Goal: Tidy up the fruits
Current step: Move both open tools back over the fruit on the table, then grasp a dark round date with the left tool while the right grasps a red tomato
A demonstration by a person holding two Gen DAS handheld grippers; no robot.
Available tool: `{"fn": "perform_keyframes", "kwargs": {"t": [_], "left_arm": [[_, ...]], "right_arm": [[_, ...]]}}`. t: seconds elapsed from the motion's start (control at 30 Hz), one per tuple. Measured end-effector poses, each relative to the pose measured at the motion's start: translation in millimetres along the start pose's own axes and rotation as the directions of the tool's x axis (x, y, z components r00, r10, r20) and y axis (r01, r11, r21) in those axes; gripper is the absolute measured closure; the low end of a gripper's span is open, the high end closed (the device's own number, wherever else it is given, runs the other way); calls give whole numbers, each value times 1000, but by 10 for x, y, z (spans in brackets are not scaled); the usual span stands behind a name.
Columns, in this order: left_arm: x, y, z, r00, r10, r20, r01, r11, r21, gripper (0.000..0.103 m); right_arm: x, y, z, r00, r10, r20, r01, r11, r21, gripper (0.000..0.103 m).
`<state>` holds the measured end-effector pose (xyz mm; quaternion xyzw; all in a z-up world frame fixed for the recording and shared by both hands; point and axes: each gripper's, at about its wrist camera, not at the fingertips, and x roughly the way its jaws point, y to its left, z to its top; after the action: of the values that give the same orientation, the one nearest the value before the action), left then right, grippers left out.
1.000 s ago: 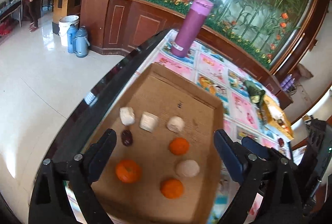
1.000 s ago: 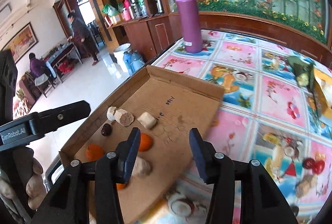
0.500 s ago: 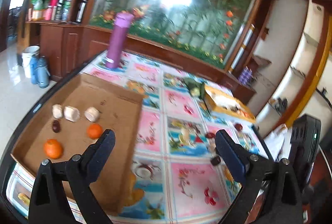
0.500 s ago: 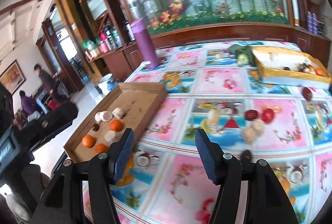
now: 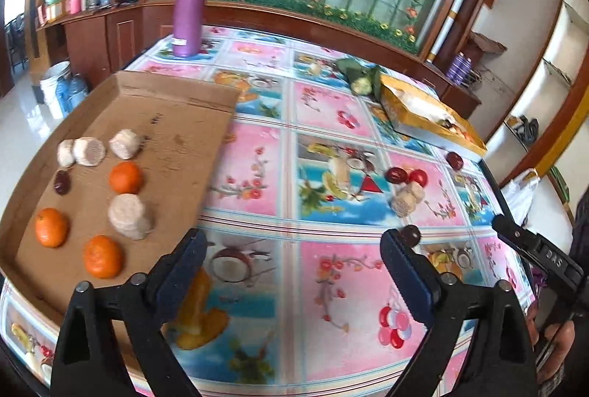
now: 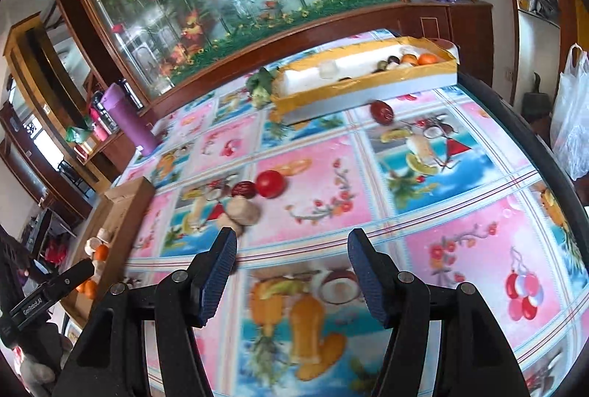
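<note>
Both my left tongs (image 5: 291, 268) and right tongs (image 6: 291, 271), open and empty, have swung from the cardboard tray (image 5: 176, 109) toward loose fruits (image 6: 270, 183) mid-tabletop, so another pickup comes next.
</note>
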<state>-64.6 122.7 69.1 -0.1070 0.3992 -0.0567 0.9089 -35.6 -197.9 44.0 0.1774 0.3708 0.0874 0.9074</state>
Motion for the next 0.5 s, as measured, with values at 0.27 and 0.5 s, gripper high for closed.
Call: {"fn": "perform_keyframes", "kwargs": {"t": [0.27, 0.5], "left_arm": [[465, -575, -5, 982, -134, -131, 147, 985, 90, 43], [859, -1011, -4, 974, -134, -184, 173, 961, 217, 50]], "right_arm": [[366, 63, 349, 995, 1, -100, -14, 992, -125, 46], [974, 83, 590, 981, 85, -172, -96, 994, -57, 60]]}}
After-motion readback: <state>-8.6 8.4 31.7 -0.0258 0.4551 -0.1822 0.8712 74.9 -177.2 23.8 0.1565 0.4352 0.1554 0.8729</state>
